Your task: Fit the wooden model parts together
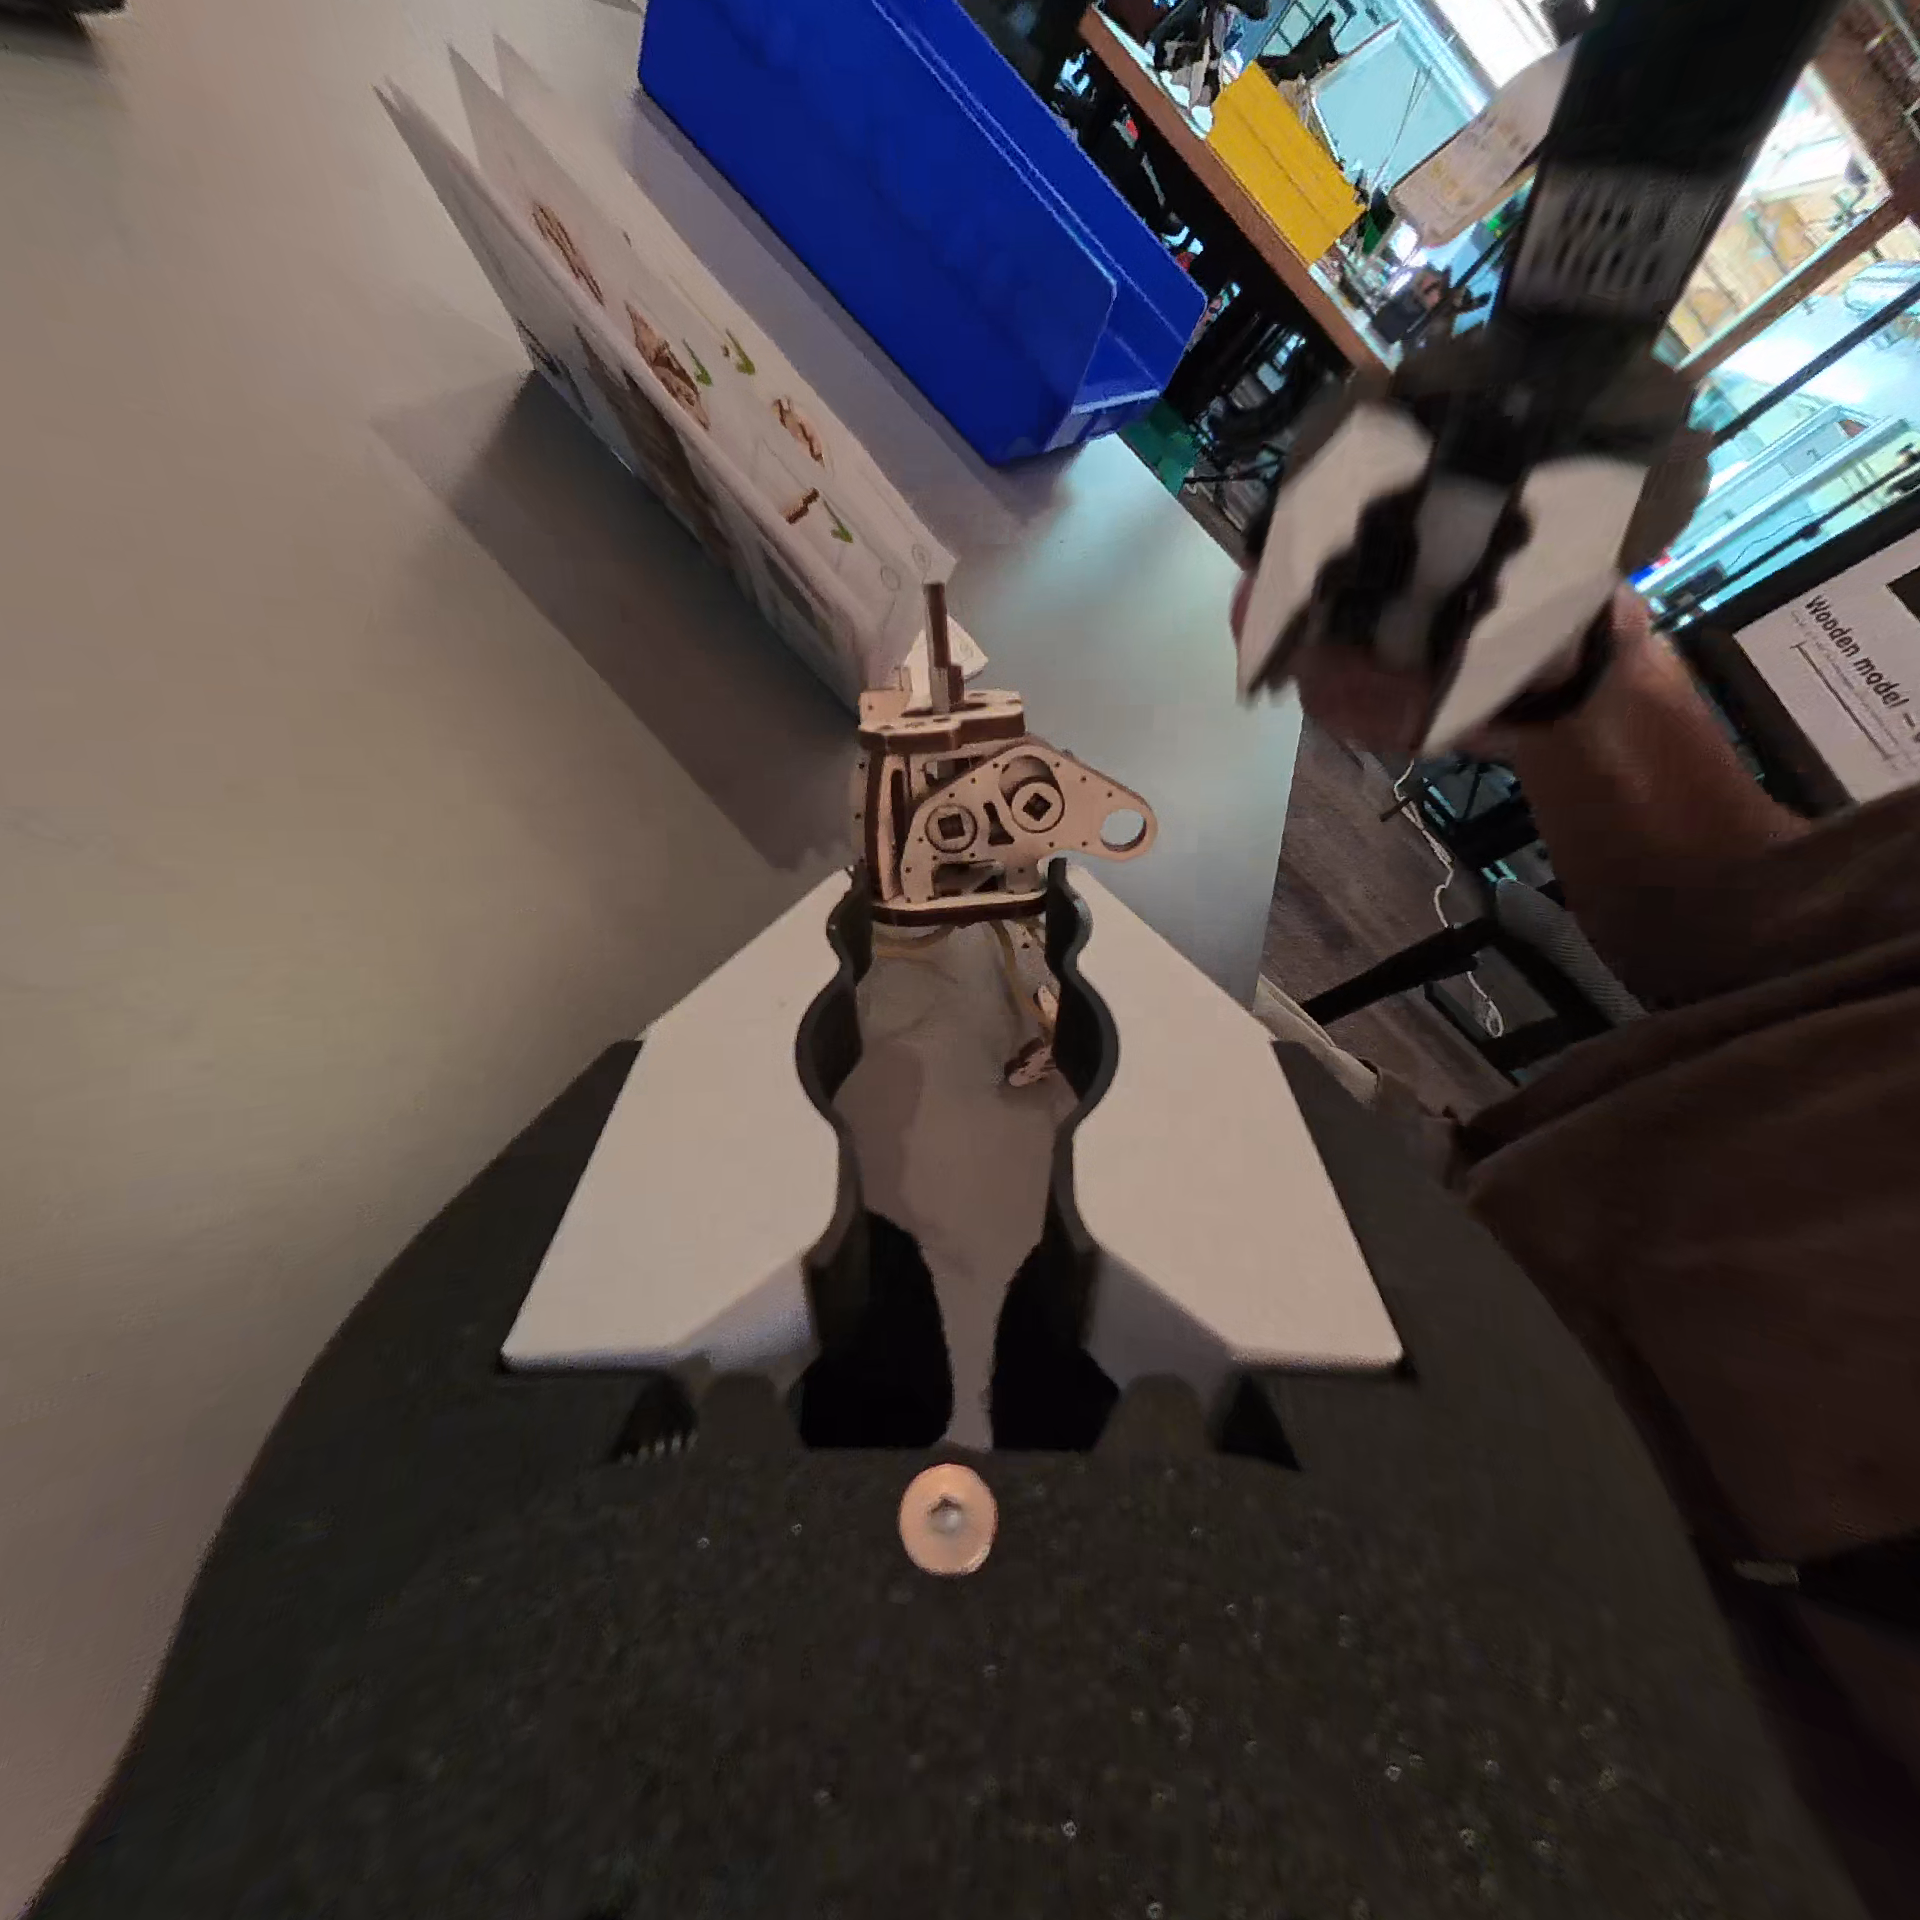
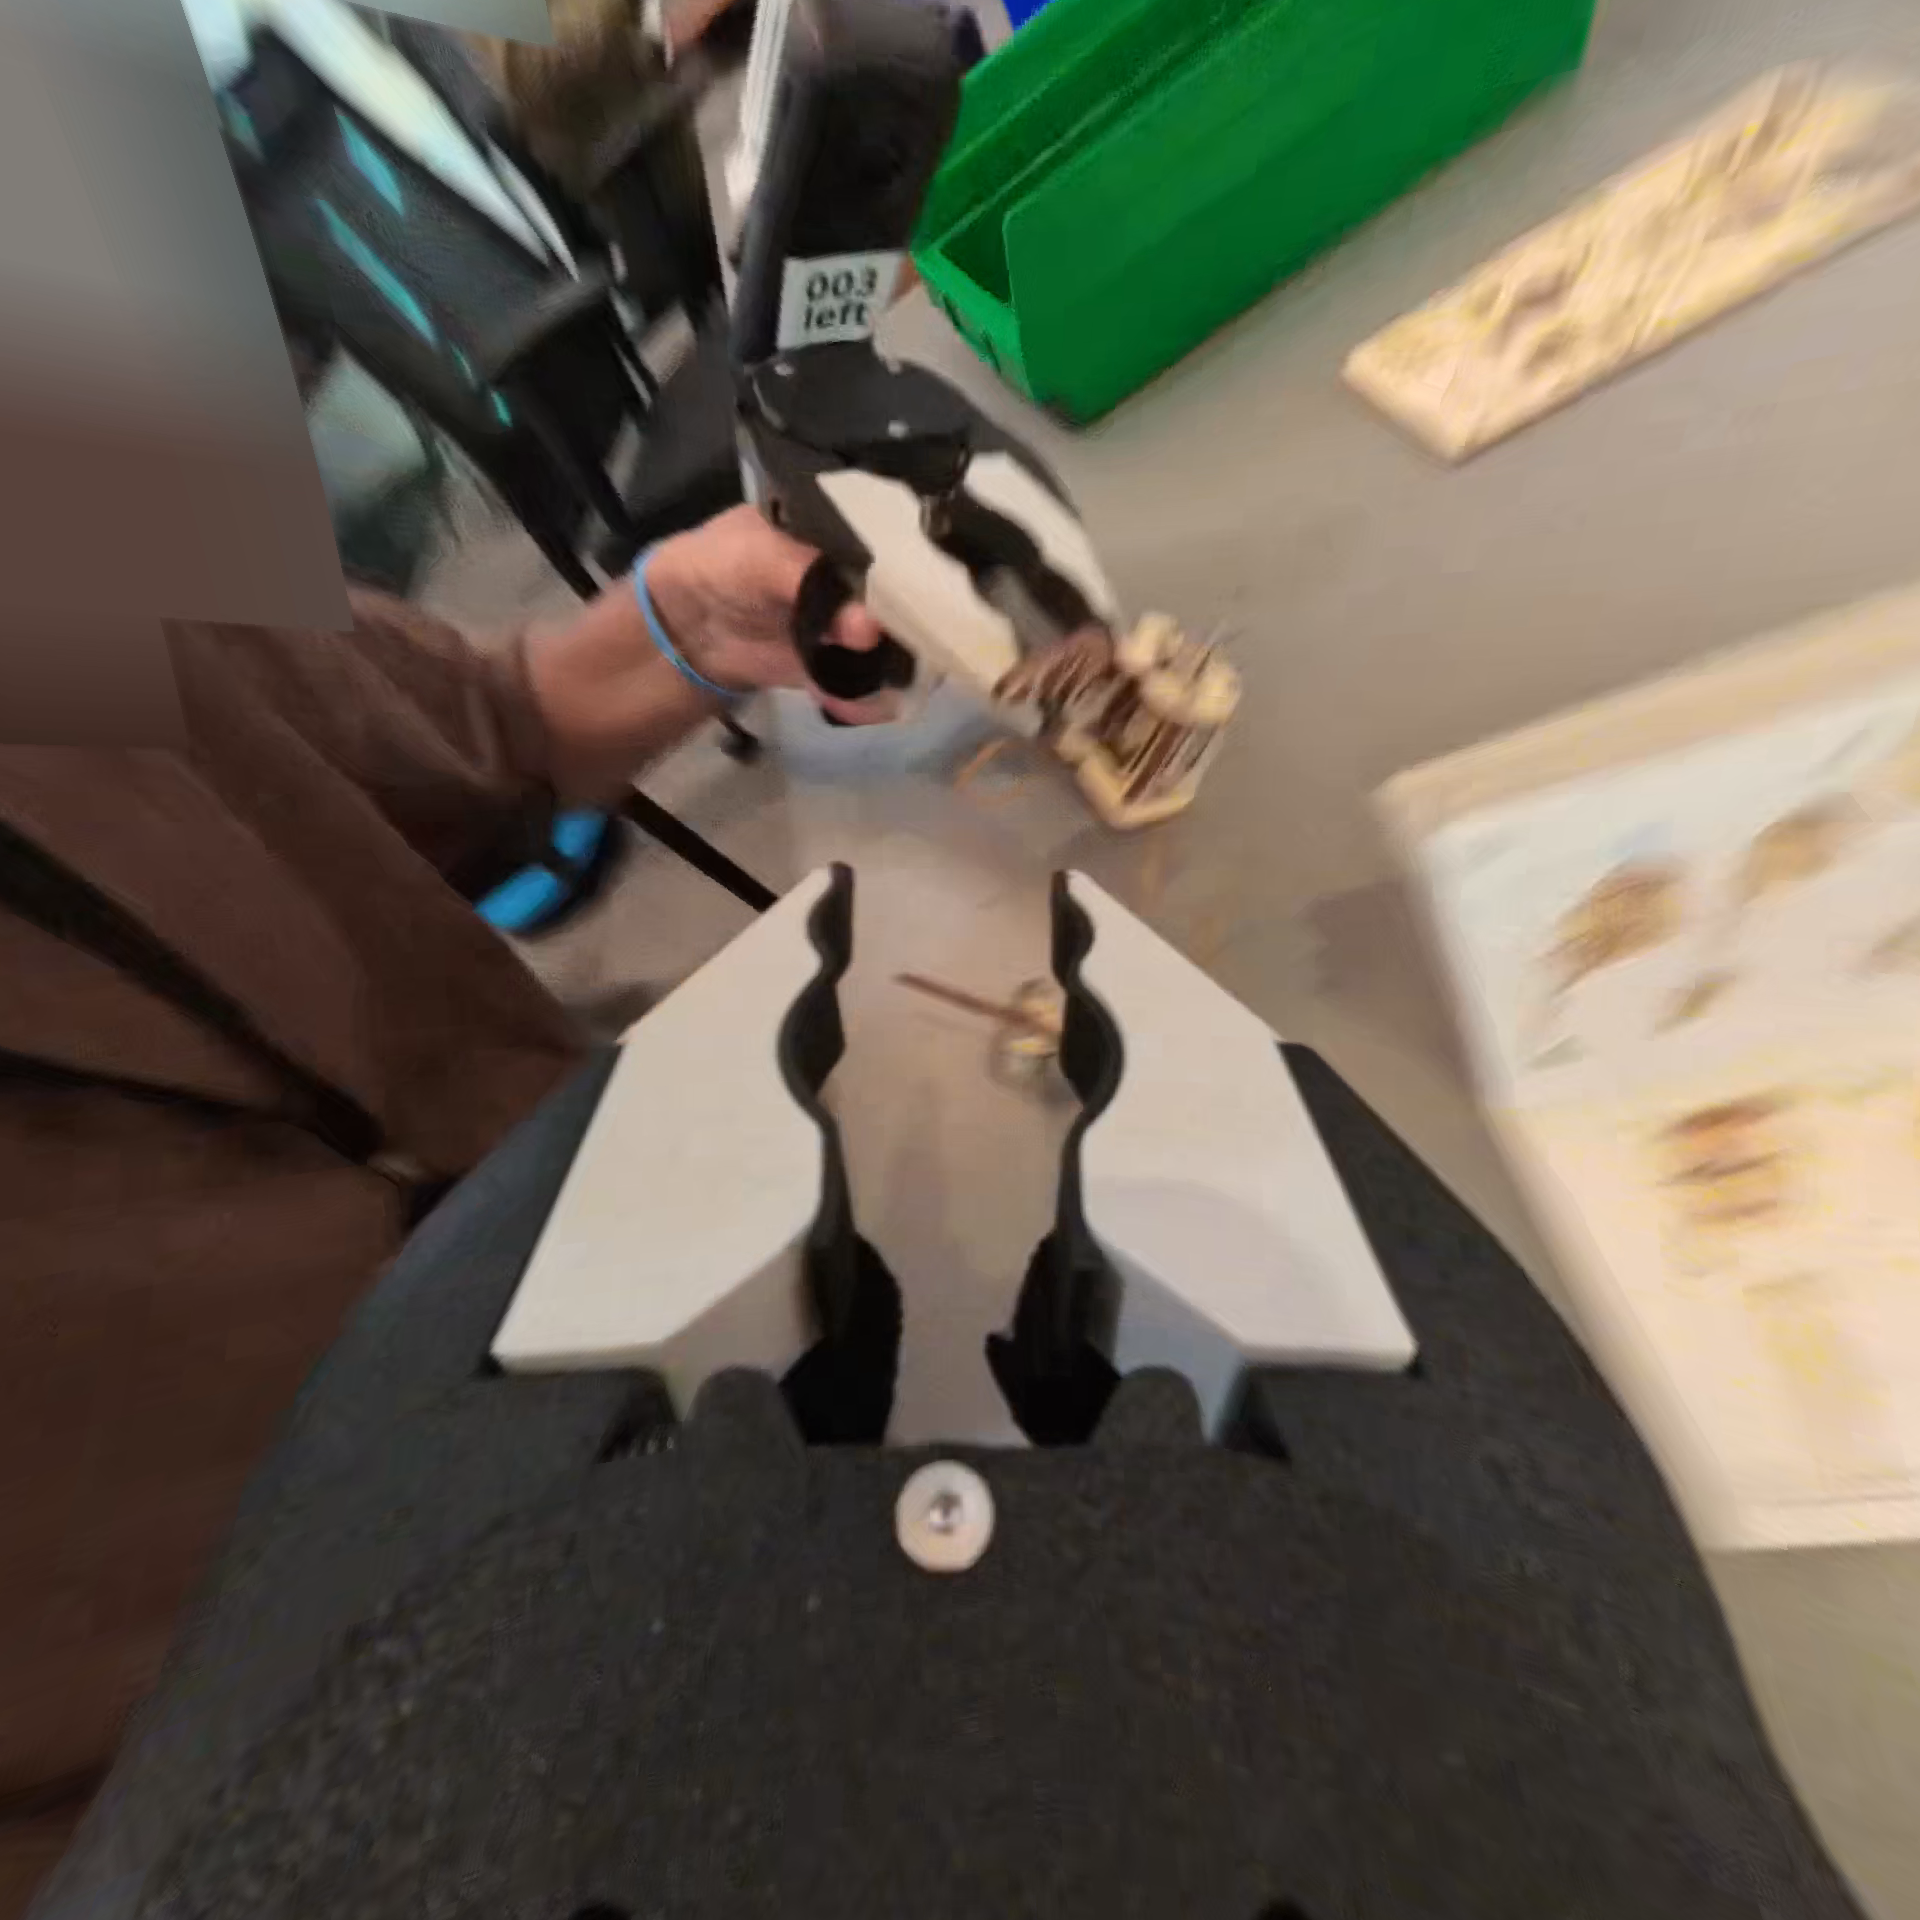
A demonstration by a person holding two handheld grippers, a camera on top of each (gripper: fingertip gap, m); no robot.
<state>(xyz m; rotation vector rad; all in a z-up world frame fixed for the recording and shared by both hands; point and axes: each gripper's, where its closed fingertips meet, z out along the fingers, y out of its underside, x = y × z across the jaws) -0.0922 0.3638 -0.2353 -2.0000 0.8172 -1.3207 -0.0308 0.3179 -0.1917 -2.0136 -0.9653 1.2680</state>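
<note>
Grey table (image 1: 260,727), blue bin (image 1: 914,229) at rear. Left gripper (image 1: 956,904): fingers closed on wooden model (image 1: 987,800), held above the table, long axis pointing away from them, peg outermost. Right gripper (image 2: 951,904): fingers parted, empty, over a small wooden part (image 2: 1023,1023) lying on the table.

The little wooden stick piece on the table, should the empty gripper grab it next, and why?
Probably yes: the right gripper is open and empty above the small wooden piece, while the left gripper already holds the wooden assembly. Lower and close on it.
</note>
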